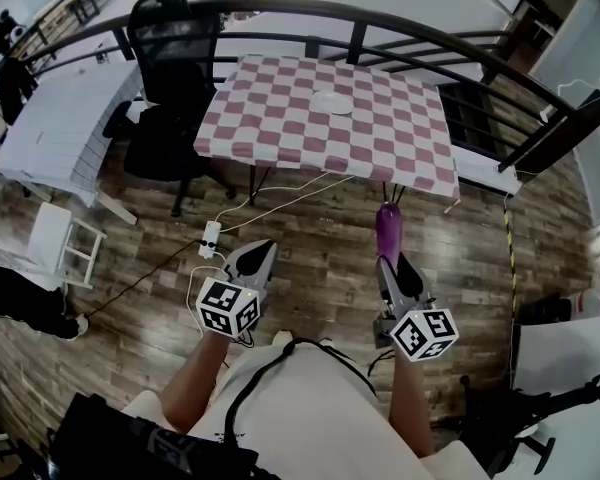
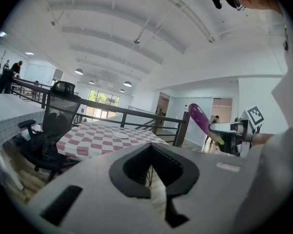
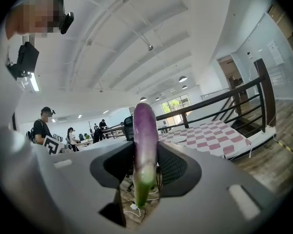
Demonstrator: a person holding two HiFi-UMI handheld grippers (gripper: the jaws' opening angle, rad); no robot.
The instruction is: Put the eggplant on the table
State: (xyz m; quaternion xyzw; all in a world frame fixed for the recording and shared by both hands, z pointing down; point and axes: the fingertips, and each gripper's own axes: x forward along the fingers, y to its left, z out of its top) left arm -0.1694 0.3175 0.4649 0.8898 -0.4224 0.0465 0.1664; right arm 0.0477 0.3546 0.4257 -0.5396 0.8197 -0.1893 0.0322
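Your right claw (image 1: 388, 264) is clamped on the eggplant (image 1: 387, 230), pads pressing near its green stem end. The purple body sticks out past the tips and points toward the counter (image 1: 280, 118). In the right gripper view the eggplant (image 3: 145, 126) stands upright between the jaws, green end low, purple tip high. The eggplant is in the air over the wooden floor (image 1: 320, 268), short of the counter's near edge and not touching it. Your left claw (image 1: 260, 250) is closed down with its tips together and nothing in it. The left gripper view agrees: the jaws meet at a point and only floor shows behind the pads. It hangs beside the right one, apart from it. The counter has a pink-and-white checked cloth and one white plate (image 1: 332, 102) toward its far side. A black office chair (image 1: 170, 68) sits at the counter's left end. A dark railing (image 1: 400, 30) curves behind the counter. A white power strip (image 1: 211, 238) with cables lies on the floor just ahead of your left claw. From the left gripper view the eggplant (image 2: 201, 118) shows off to the right, tilted.
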